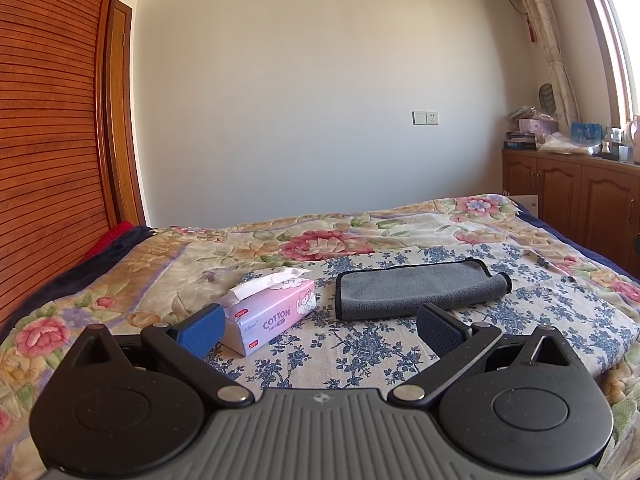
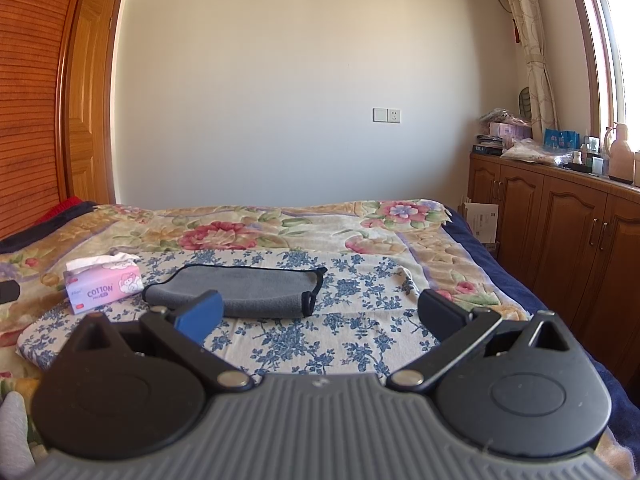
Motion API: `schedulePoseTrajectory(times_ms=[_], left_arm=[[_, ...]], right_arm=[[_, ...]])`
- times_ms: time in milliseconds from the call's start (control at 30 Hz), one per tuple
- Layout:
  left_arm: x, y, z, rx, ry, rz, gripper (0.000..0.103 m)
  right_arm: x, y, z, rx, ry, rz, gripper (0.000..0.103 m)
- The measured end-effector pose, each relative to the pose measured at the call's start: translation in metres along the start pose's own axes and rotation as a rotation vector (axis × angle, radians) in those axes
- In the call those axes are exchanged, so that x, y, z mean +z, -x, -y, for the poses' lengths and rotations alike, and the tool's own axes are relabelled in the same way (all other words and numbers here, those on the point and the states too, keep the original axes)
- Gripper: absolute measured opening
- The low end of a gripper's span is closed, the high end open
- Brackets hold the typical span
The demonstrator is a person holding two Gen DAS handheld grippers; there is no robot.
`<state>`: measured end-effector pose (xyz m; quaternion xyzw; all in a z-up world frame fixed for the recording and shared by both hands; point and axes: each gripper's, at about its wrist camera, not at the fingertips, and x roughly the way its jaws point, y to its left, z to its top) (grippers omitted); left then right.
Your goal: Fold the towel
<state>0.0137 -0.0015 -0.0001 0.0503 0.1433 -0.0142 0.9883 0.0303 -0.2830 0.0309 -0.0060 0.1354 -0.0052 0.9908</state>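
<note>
A grey towel (image 1: pixel 416 290) with black edging lies folded on a blue-flowered cloth (image 1: pixel 360 344) on the bed. It also shows in the right wrist view (image 2: pixel 244 290). My left gripper (image 1: pixel 322 330) is open and empty, held above the cloth a little short of the towel. My right gripper (image 2: pixel 320 316) is open and empty, held above the cloth to the right of the towel's front edge. Neither gripper touches the towel.
A pink cotton tissue pack (image 1: pixel 272 316) lies left of the towel, also in the right wrist view (image 2: pixel 105 286). A floral bedspread (image 2: pixel 240 232) covers the bed. Wooden cabinets (image 2: pixel 560 216) stand along the right, a wooden wardrobe (image 1: pixel 48 120) on the left.
</note>
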Motion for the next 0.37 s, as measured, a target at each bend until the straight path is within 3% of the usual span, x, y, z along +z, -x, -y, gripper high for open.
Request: schedulePoseTrajectory(times_ms=[367], left_arm=[[-0.0014,-0.0003,-0.0009,-0.001,0.001,0.004,0.103]], right_arm=[[0.0,0.0,0.0,0.0,0.001,0.0,0.103]])
